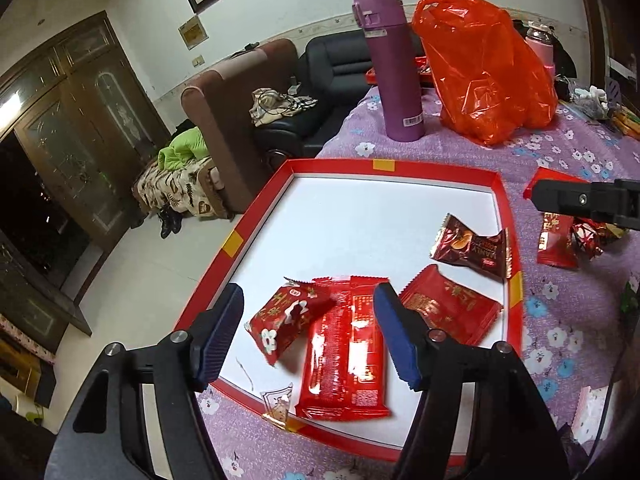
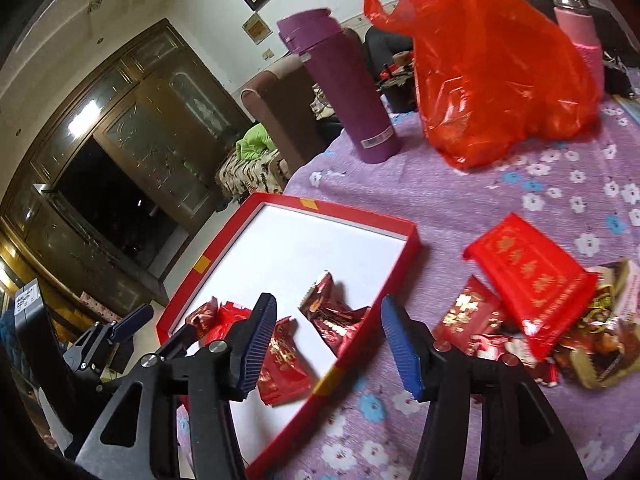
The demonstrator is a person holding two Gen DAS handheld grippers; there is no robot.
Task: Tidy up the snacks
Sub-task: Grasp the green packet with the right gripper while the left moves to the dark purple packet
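A red-rimmed tray (image 1: 460, 170) with a white floor lies on the purple flowered cloth and holds several red snack packets. My left gripper (image 1: 308, 332) is open and empty just above a long red packet (image 1: 344, 352) and a smaller flowered one (image 1: 286, 320). A dark brown nut packet (image 1: 470, 246) lies at the tray's right side. My right gripper (image 2: 328, 344) is open and empty over the tray's right rim (image 2: 412, 240). A pile of loose snacks lies to its right, topped by a large flat red packet (image 2: 528, 276).
A purple thermos (image 1: 394, 68) and an orange-red plastic bag (image 1: 484, 68) stand behind the tray. A pink bottle (image 2: 580, 36) is at the back right. The table edge drops off left of the tray, towards sofas and the floor.
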